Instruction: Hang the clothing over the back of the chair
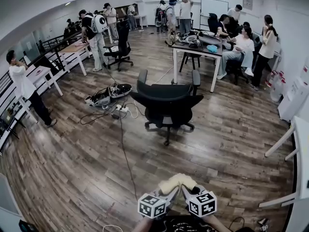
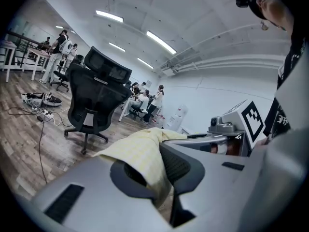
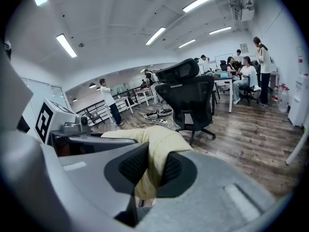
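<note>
Head view: your left claw and right claw each clamp narrowly on the pale yellow garment (bunched between them), above the wood floor, well apart from the black office chair.

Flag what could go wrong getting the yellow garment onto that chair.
The cable on the floor could trip the person. The chair stands on casters, so it may roll when touched. The yellow garment is bunched between left gripper and right gripper, so it may drape unevenly.
</note>
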Available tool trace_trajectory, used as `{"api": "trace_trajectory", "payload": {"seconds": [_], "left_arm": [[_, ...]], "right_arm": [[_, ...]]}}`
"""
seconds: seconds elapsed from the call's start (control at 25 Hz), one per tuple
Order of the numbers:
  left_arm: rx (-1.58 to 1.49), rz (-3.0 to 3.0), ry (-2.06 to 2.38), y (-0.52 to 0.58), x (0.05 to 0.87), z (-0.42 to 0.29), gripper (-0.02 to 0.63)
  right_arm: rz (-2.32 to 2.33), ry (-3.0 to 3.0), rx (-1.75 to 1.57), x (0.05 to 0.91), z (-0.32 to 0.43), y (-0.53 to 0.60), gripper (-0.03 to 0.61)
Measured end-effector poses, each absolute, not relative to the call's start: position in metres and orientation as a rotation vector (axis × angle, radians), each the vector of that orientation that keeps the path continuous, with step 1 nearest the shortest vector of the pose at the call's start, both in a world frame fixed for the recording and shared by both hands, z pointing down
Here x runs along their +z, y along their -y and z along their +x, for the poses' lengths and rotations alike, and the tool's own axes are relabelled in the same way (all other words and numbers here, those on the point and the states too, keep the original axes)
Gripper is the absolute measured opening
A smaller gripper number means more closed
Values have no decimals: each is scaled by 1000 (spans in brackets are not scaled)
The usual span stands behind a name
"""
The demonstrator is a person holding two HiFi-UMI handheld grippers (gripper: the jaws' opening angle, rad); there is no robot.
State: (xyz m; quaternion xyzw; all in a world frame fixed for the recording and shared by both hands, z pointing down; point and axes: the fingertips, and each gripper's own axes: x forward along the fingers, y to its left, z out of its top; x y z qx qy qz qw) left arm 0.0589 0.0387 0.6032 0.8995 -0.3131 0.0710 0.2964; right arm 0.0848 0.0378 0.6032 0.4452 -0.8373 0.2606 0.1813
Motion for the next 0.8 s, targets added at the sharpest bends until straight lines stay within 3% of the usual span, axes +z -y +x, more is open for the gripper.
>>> {"api": "trace_trajectory", "payload": {"seconds": [0.8], "left_arm": [[253,2459,689,57,595,-7,49]], "right_arm": [[1384,2326,701,595,19,56,31]]}}
